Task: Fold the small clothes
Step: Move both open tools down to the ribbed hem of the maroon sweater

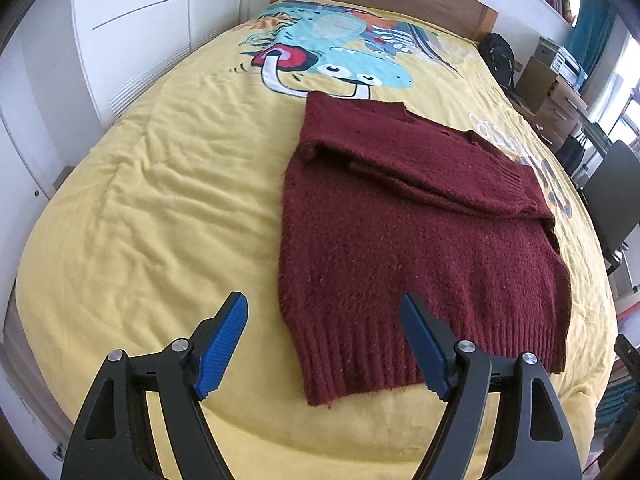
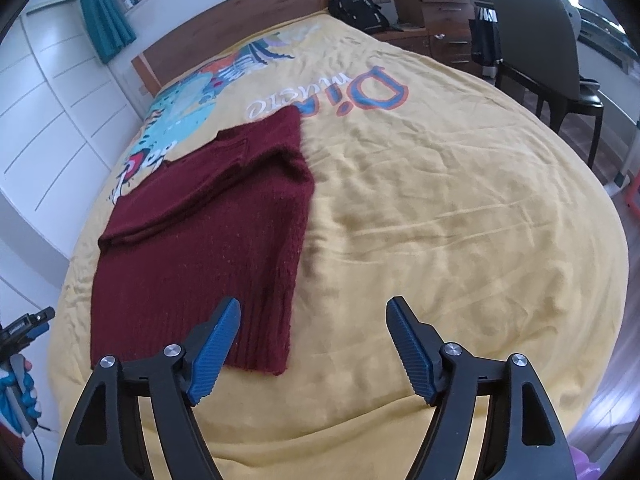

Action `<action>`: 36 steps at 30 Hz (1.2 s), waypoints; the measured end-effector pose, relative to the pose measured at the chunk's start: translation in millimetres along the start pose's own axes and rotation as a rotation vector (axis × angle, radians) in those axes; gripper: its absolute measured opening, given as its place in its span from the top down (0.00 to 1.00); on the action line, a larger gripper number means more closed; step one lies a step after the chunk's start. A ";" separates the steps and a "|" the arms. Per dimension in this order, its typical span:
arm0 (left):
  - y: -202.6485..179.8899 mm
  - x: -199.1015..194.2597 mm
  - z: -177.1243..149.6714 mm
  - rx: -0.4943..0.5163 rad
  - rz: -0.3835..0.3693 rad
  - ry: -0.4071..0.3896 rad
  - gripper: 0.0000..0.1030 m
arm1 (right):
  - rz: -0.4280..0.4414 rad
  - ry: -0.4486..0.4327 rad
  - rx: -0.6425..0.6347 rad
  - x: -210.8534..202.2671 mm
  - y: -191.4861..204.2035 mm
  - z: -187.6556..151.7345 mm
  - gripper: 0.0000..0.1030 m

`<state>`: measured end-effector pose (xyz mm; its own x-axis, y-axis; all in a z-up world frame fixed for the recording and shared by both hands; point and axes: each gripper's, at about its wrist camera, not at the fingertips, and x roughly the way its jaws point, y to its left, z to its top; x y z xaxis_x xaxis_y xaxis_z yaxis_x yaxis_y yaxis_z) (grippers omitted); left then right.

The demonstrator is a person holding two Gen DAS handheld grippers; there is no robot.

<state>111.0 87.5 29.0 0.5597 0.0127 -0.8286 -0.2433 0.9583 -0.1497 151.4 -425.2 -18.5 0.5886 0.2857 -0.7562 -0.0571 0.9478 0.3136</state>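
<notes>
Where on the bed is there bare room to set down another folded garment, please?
Bare yellow bedspread lies right of the sweater, toward the chair, and left of the sweater, toward the wardrobe. A narrow strip runs below the hem. Both open grippers crowd it.

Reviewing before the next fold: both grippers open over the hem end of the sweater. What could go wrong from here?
1. The sleeves folded across the maroon sweater lie loose; lifting the ribbed hem could let them slide out and undo the fold.
2. The left gripper straddles the hem's left corner, the right gripper the right corner; an uneven pinch would probably skew the fold.
3. The yellow bedspread is soft and wrinkled; a deep grab might catch it along with the knit.
</notes>
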 end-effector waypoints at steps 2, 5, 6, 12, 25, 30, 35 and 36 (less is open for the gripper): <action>5.6 2.5 -3.2 -0.015 -0.002 0.008 0.26 | -0.003 0.011 -0.001 3.7 0.5 -0.9 0.25; 15.0 9.1 -11.4 -0.034 0.002 0.030 0.26 | -0.007 0.032 -0.001 11.0 0.3 -2.5 0.25; 17.1 11.5 -13.6 -0.039 0.003 0.038 0.26 | -0.007 0.037 -0.001 13.2 0.1 -3.0 0.25; 22.2 25.6 -22.2 -0.064 0.008 0.075 0.26 | -0.006 0.079 0.001 32.6 -2.6 -6.8 0.24; 18.8 59.0 -32.1 -0.102 -0.013 0.132 0.26 | 0.034 0.194 -0.029 78.4 9.1 -13.1 0.24; 31.6 68.6 -36.9 -0.166 -0.024 0.151 0.26 | 0.046 0.222 -0.059 89.7 19.5 -10.4 0.24; 38.8 76.0 -40.8 -0.189 -0.039 0.172 0.26 | 0.048 0.258 -0.065 103.4 22.9 -11.3 0.24; 38.7 77.3 -41.0 -0.190 -0.043 0.176 0.26 | 0.051 0.264 -0.064 105.6 23.4 -11.8 0.24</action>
<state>112.3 113.9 -62.9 0.4306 -0.0923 -0.8978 -0.3762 0.8858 -0.2716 202.7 -371.2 -97.8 0.3539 0.3523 -0.8664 -0.1374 0.9359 0.3244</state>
